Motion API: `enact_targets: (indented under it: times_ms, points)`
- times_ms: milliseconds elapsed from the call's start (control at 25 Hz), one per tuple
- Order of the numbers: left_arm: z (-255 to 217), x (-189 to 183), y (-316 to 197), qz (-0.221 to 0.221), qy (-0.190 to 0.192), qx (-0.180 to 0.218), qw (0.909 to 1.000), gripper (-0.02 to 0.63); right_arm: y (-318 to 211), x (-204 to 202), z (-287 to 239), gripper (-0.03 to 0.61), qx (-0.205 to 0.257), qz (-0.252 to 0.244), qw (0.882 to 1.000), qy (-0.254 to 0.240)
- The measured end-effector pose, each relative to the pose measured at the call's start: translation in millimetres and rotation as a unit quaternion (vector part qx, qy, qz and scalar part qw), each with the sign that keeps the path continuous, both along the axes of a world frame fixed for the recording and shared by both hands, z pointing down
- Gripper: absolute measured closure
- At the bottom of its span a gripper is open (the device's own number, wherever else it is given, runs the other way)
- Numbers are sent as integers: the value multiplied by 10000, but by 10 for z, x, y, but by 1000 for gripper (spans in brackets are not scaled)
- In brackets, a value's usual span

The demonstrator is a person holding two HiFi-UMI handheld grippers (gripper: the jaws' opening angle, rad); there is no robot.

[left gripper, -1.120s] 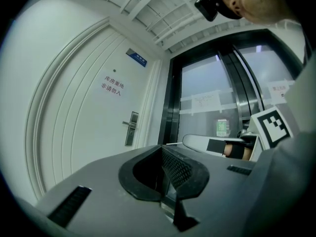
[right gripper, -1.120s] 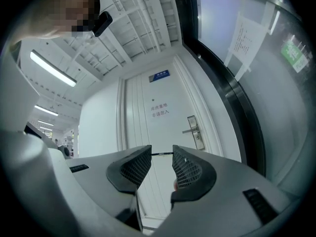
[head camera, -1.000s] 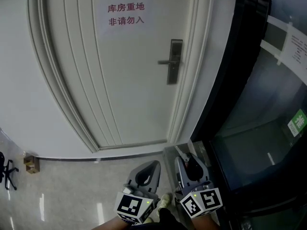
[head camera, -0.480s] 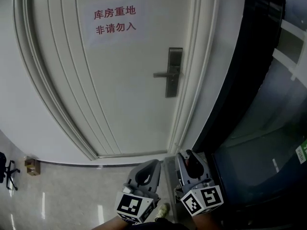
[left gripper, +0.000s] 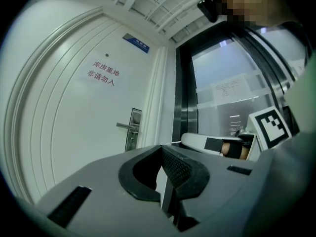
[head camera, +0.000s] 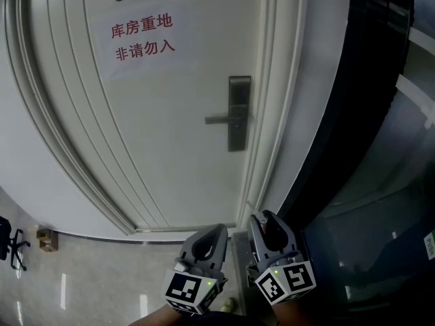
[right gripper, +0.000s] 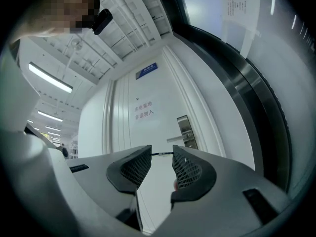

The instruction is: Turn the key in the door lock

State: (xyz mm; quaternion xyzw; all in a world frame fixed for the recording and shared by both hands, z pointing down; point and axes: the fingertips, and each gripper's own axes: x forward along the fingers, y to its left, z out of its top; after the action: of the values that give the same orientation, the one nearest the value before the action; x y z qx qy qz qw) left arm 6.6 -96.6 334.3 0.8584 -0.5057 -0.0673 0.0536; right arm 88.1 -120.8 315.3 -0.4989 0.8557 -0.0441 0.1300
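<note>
The lock (head camera: 236,113) sat at the door's (head camera: 170,134) right edge, below-right of the sign (head camera: 144,38), a glass wall (head camera: 380,161) farther right, and low before the door the left gripper (head camera: 216,233) flanked the right gripper (head camera: 264,220), a key (right gripper: 162,153) between its fingers (right gripper: 190,169).

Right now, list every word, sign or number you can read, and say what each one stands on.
"库房重地" above "非请勿入": red print on the white paper notice stuck to the door.
Blue plate above the door: too small to read.
Sheet on the glass wall: print too blurred to read.
Green sign at the head view's right edge: cut off, unreadable.
Marker cubes: square patterns only, no words.
</note>
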Motion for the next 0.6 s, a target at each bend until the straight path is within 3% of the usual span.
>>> enact_targets:
  times_ms: [600]
  points:
    - [110, 96, -1058, 82, -6, 3, 10000, 609, -1065, 56, 146, 443, -59, 117, 9999, 69]
